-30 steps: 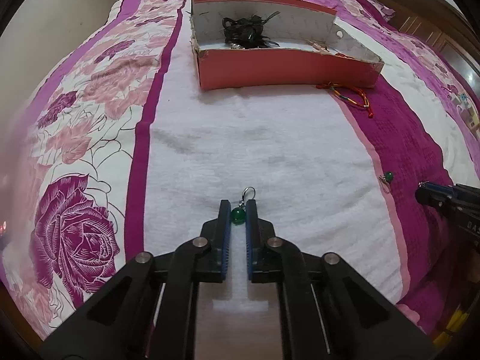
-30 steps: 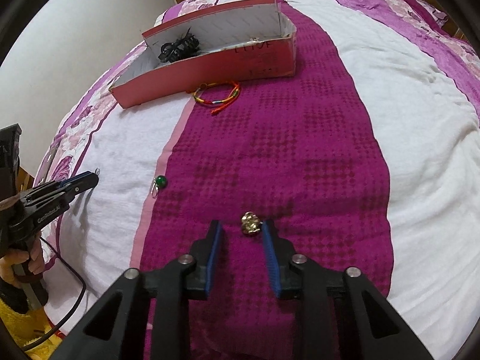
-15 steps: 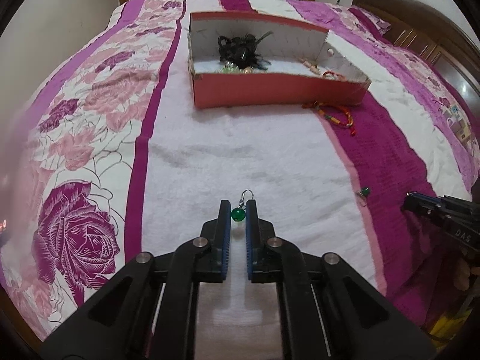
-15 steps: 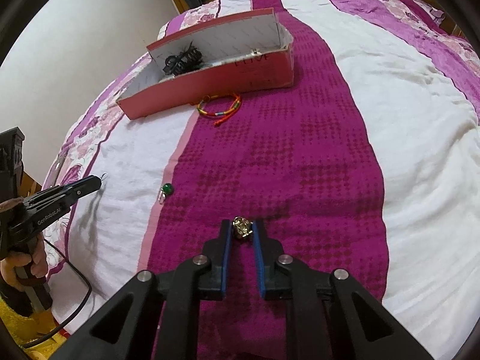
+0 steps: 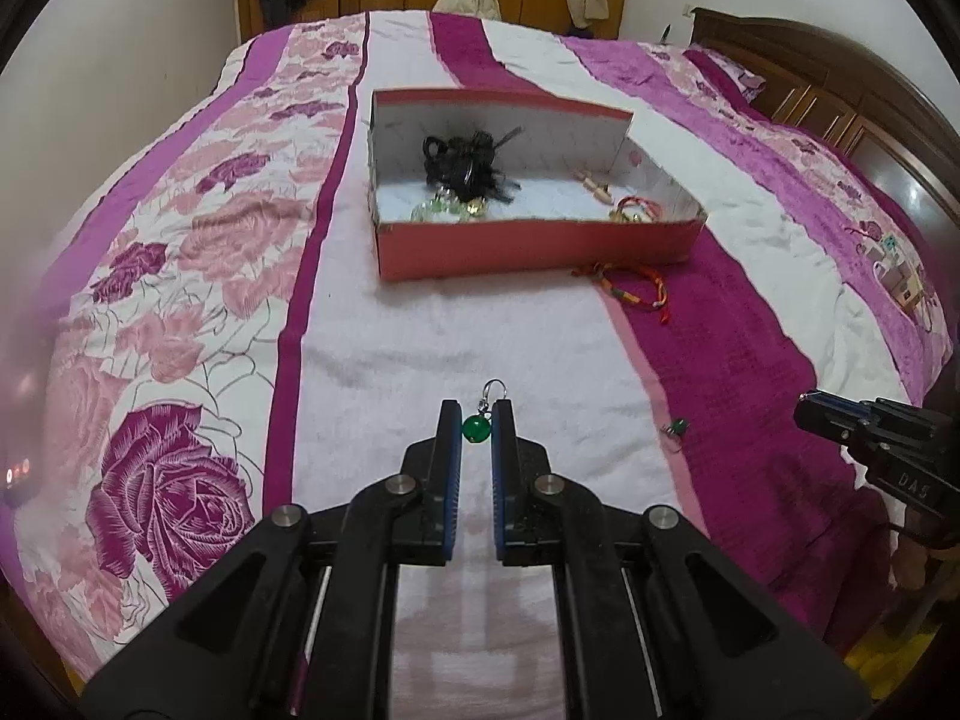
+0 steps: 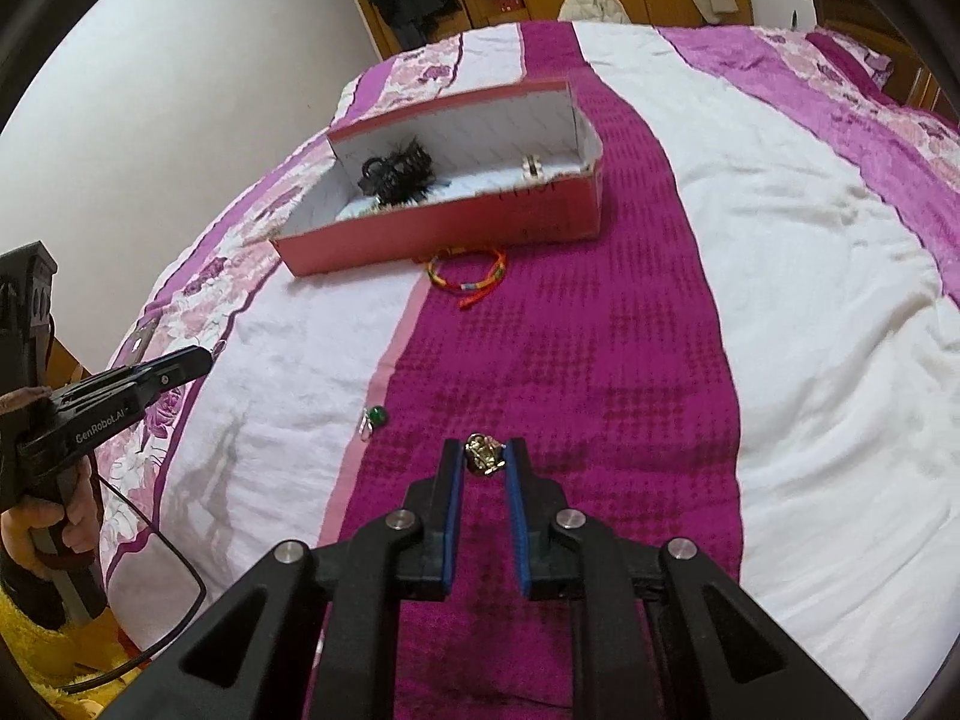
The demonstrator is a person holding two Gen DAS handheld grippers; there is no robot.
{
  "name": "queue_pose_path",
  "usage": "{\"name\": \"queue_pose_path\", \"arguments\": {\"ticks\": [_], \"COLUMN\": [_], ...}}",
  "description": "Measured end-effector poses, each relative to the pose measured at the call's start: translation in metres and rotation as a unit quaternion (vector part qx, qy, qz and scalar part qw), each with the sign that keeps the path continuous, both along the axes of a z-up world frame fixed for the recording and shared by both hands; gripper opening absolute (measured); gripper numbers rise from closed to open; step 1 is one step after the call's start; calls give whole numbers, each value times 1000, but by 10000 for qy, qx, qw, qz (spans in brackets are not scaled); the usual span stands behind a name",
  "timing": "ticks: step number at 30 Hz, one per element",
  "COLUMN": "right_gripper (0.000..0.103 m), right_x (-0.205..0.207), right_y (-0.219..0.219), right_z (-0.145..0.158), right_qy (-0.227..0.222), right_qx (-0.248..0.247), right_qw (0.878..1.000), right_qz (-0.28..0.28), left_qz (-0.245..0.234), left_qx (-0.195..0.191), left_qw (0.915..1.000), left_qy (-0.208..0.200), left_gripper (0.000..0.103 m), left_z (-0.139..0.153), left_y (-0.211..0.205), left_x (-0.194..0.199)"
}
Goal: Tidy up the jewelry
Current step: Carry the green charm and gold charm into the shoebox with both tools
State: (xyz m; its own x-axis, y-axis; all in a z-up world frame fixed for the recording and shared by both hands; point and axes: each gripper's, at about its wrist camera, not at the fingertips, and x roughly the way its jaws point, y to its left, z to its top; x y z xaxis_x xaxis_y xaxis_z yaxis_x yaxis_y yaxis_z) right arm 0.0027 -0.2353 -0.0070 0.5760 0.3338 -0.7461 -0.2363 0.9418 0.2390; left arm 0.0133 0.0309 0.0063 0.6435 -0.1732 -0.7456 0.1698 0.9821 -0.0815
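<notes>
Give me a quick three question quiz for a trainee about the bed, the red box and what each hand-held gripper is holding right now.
1. True or false: the left hand-held gripper is shut on a green bead earring.
2. Multiple choice: the braided bracelet lies A) inside the red box, B) on the bedspread just in front of the box, C) between the right hand-held gripper's pads.
3. Fill in: the right hand-held gripper is shut on a small ____-coloured charm.

Key: 1 true; 2 B; 3 gold.
</notes>
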Motion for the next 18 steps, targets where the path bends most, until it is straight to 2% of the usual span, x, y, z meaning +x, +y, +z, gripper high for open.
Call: {"name": "queue_pose_path", "arguments": {"ticks": [18], "right_gripper": [16], "right_x": [2], "right_y": [2], "right_z": [49], "right_qy": [-886], "right_qx": [-119], "right_qw": [9960], "right_qz": [53], "left_qz": [75], "left_qx": [-196], "left_qw": [9977], "left_qy": [-649], "left_gripper": [1], "left_z": [44], "left_y": [-5], "left_x": [9]}}
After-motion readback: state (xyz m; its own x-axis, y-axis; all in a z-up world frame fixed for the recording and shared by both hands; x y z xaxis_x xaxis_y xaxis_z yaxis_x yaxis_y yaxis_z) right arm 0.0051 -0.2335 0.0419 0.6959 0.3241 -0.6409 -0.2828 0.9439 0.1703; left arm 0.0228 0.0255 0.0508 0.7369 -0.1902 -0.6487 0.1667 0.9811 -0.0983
